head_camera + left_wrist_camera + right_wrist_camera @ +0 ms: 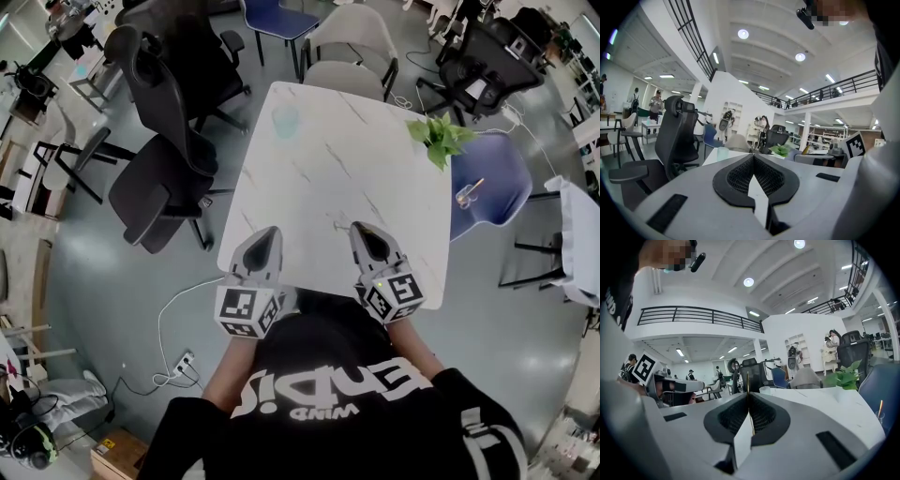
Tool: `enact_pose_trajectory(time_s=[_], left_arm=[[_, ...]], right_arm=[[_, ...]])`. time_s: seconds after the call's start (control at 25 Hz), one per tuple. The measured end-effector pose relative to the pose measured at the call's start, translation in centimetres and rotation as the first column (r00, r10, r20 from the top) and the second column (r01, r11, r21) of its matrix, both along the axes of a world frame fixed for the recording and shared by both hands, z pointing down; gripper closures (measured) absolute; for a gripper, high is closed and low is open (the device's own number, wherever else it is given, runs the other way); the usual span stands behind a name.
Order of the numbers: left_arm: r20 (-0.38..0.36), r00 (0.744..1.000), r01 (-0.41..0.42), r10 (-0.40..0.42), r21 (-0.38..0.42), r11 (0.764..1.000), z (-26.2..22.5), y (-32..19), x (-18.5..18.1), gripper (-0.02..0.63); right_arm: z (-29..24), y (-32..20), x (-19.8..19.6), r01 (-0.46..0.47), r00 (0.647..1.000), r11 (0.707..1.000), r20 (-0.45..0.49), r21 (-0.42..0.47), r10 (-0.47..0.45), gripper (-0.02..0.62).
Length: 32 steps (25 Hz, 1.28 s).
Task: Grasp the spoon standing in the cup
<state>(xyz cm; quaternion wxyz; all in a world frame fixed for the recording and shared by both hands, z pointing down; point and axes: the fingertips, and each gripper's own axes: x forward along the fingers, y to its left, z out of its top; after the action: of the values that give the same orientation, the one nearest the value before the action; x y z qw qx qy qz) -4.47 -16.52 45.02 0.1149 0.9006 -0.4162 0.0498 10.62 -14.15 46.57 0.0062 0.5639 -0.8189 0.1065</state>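
Note:
A clear glass (464, 197) with a gold-handled spoon (472, 187) standing in it rests on the blue chair seat (497, 173) to the right of the table. The spoon's handle (880, 408) also shows at the right edge of the right gripper view. My right gripper (361, 230) hovers over the table's near edge, well short of the glass, jaws shut (748, 393). A thin gold sliver shows in their seam; I cannot tell what it is. My left gripper (269, 234) is beside it with its tips together and nothing in them (753, 157).
The white marble table (319, 178) carries a pale green cup (285, 120) at its far left and a leafy plant (441, 139) at its far right corner. Black office chairs (164, 178) stand to the left, and beige chairs (352, 75) behind the table.

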Motion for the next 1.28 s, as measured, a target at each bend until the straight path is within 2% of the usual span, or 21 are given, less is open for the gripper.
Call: enact_pose_trajectory(time_s=[1.28], left_arm=[[-0.004,0.999,-0.039,0.039,0.000,0.999,0.0,0.8,1.6,0.592]], right_arm=[[0.0,1.6,0.8,-0.023,1.000,1.000,0.007,-0.003,0.023,0.581]])
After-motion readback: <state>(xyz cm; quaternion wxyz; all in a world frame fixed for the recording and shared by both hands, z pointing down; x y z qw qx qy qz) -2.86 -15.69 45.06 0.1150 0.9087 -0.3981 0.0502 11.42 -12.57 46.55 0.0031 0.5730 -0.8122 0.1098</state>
